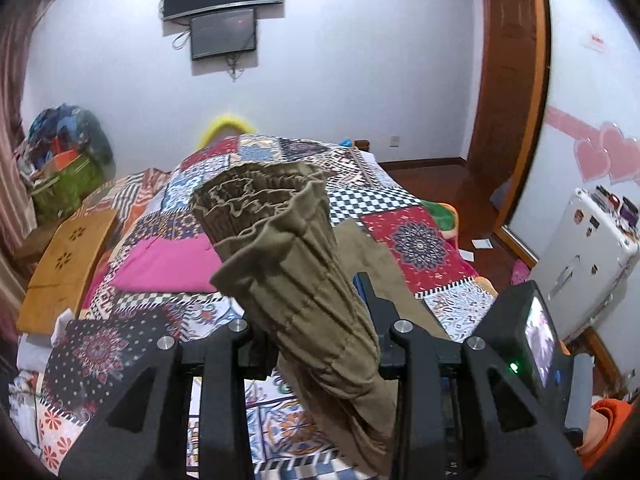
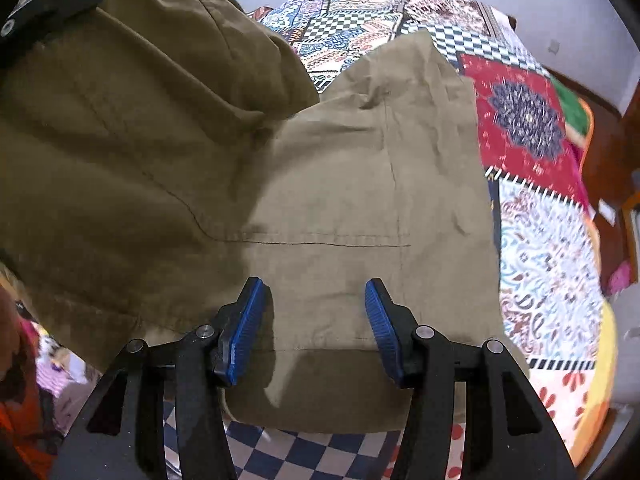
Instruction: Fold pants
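Holding: I had the elastic waistband end of the pants [image 1: 288, 248] pinched in my left gripper [image 1: 316, 344], the jaws closed down on the bunched olive cloth and carrying it above the bed [image 1: 160, 256].
Left view: the gathered waistband stood up ahead of the fingers, and the cloth hung down between them toward the patchwork quilt [image 1: 420, 240].
Middle: the raised part of the pants draped over toward the part lying flat, so a fold looked begun but not laid down.
Right gripper [image 2: 316, 320]: it hung over the flat part of the pants, jaws about half apart, the blue pads [image 2: 380, 320] clear of the cloth and gripping nothing.
Right view: the flat part, with a stitched seam across it, lay spread on the quilt, its far edge near the red patch.
Progress: I judged the task early to midway; the lifted end had yet to be set down and smoothed.
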`<state>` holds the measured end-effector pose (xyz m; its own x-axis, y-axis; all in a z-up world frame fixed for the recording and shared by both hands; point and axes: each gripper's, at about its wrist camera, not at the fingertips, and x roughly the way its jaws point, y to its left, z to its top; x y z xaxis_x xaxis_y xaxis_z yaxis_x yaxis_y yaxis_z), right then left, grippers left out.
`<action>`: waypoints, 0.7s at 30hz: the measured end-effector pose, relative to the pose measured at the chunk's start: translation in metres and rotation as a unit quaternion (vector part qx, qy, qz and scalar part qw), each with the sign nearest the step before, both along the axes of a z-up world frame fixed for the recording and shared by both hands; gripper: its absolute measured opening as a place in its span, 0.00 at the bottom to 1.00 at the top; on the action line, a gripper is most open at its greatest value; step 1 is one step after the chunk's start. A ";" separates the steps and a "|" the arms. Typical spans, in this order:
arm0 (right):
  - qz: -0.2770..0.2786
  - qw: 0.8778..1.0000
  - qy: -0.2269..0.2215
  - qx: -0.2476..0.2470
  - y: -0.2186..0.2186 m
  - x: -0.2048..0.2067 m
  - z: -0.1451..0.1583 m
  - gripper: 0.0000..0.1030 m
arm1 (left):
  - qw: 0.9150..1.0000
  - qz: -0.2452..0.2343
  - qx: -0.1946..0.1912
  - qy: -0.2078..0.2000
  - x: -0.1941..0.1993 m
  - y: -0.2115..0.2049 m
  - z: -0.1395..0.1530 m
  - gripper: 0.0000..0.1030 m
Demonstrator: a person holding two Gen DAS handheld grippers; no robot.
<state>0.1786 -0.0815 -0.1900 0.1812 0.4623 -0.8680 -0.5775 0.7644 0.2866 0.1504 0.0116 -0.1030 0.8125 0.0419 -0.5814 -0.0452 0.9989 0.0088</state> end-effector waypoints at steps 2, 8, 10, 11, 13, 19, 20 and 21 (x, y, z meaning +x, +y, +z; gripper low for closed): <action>-0.009 1.000 0.019 0.018 -0.007 0.004 -0.001 0.48 | 1.000 -0.009 0.005 0.001 0.003 -0.008 0.000 0.32; -0.042 0.999 -0.016 0.013 -0.033 0.001 0.016 0.48 | 0.999 -0.035 0.006 0.009 0.012 -0.027 -0.003 0.32; -0.059 0.998 -0.021 0.015 -0.048 0.004 0.021 0.48 | 0.999 -0.043 0.007 0.012 0.015 -0.035 -0.005 0.32; -0.070 0.997 -0.022 0.017 -0.058 0.005 0.022 0.48 | 0.999 -0.047 0.007 0.014 0.017 -0.037 -0.006 0.32; -0.089 0.996 -0.019 0.017 -0.075 0.007 0.022 0.48 | 0.998 -0.055 0.005 0.020 0.022 -0.044 -0.008 0.32; -0.089 0.996 0.023 -0.007 -0.082 0.005 -0.014 0.48 | 0.996 -0.082 -0.017 0.040 0.037 -0.062 -0.022 0.31; -0.088 0.996 0.010 -0.013 -0.079 0.002 -0.012 0.48 | 0.995 -0.086 -0.020 0.047 0.041 -0.065 -0.026 0.31; -0.087 0.996 0.004 -0.016 -0.077 0.002 -0.009 0.48 | 0.994 -0.091 -0.024 0.058 0.046 -0.068 -0.030 0.30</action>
